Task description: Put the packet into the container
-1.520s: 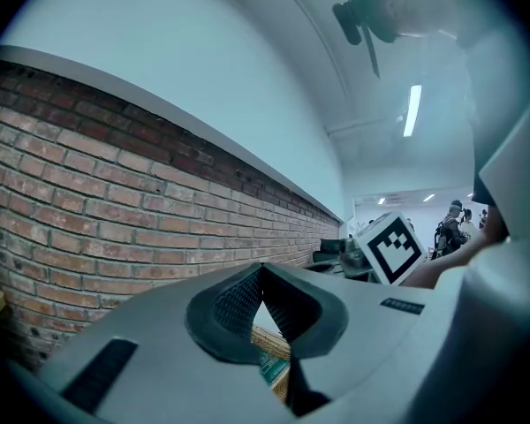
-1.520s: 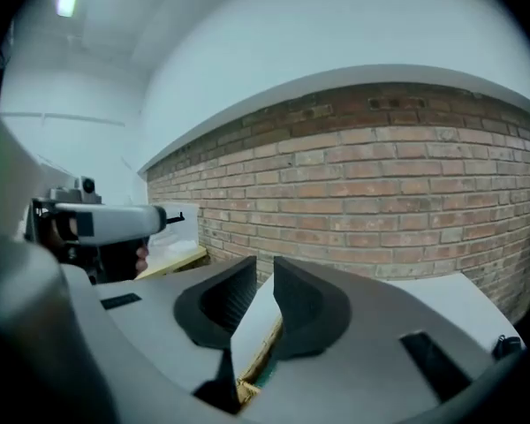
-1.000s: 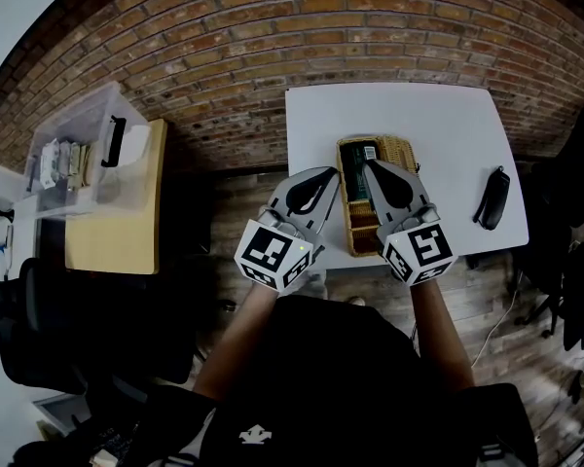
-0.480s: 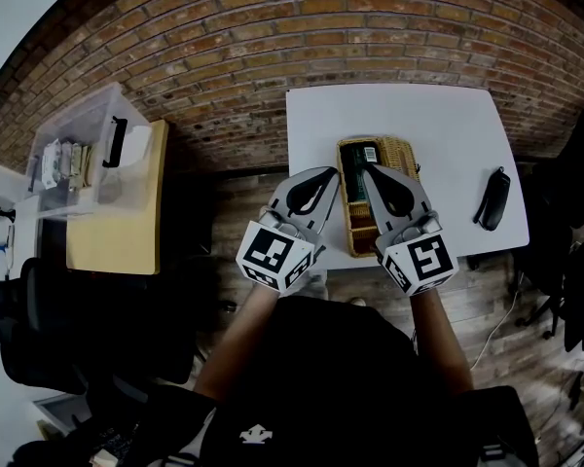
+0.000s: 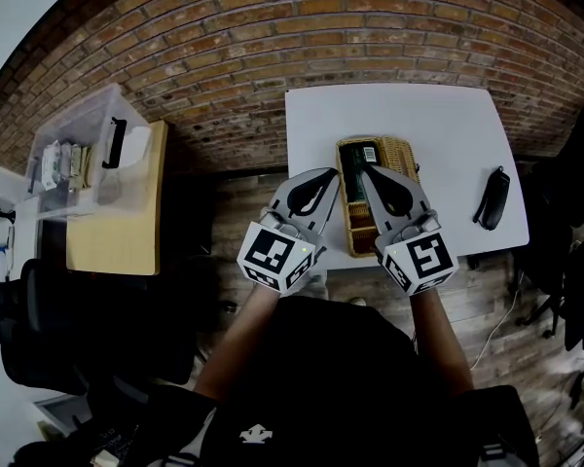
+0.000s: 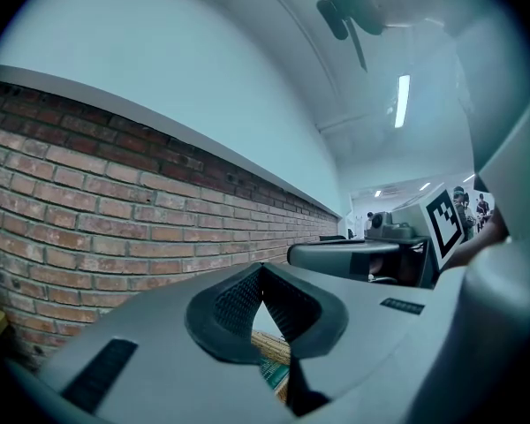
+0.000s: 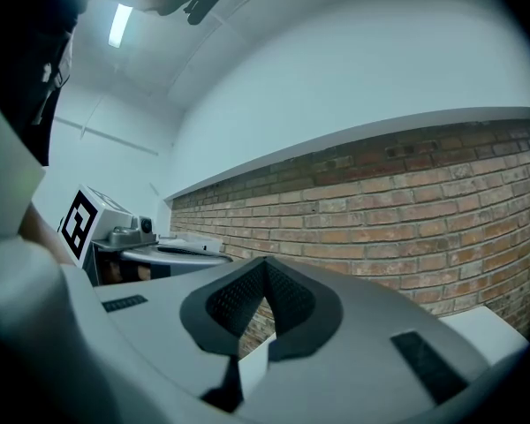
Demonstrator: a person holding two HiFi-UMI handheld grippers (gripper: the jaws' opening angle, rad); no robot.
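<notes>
A green packet (image 5: pixel 353 178) lies inside the wicker container (image 5: pixel 403 150) on the white table (image 5: pixel 438 125). My left gripper (image 5: pixel 332 172) hovers just left of the container over the table's near edge, jaws shut with nothing in them. The right gripper (image 5: pixel 365 168) hangs above the container's near half, also shut and empty, and hides part of the packet. In the left gripper view the closed tips (image 6: pixel 262 268) point at the brick wall, with a sliver of packet (image 6: pixel 275 374) below them. The right gripper view shows closed tips (image 7: pixel 265 262) aimed at the wall.
A black object (image 5: pixel 492 198) lies near the table's right edge. A clear plastic bin (image 5: pixel 78 149) sits on a wooden side table (image 5: pixel 112 232) at the left. A brick wall (image 5: pixel 273 27) runs behind the table. Dark office chairs (image 5: pixel 39 329) stand at the left and right.
The right gripper has drawn back slightly toward me; the left gripper, packet and container stay as they were.
</notes>
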